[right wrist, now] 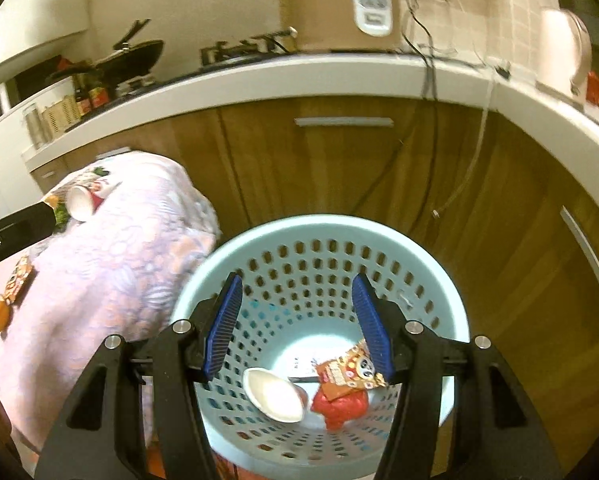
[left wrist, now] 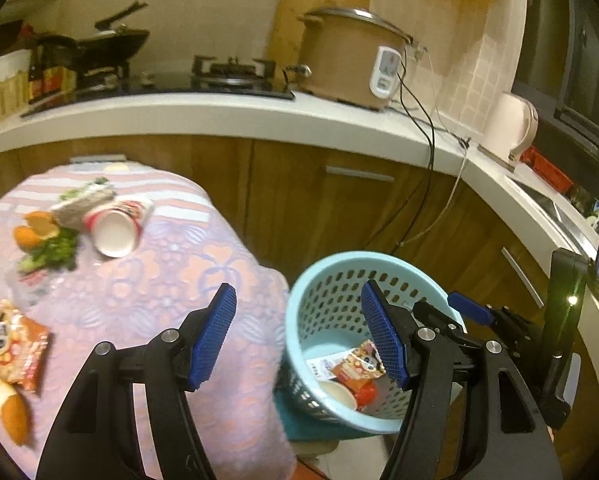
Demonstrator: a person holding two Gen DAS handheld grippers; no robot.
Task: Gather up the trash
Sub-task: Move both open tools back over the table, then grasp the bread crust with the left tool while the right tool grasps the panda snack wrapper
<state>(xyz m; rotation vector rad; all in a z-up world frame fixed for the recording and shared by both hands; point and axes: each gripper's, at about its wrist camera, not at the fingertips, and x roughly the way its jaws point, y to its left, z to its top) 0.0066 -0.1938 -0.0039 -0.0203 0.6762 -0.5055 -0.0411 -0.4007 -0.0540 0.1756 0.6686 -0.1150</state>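
Perforated glossy plastic basket [right wrist: 327, 256], patterned cloth table cover [left wrist: 159, 280], wood-grain cabinet doors [right wrist: 339, 168], shiny metal pot lid [left wrist: 351, 14]

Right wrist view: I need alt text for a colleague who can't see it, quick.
The right tool hangs open and empty over a light blue perforated basket holding a white paper cup, a snack wrapper and red crumpled trash. To the left, a table under a floral cloth holds another paper cup and more litter.
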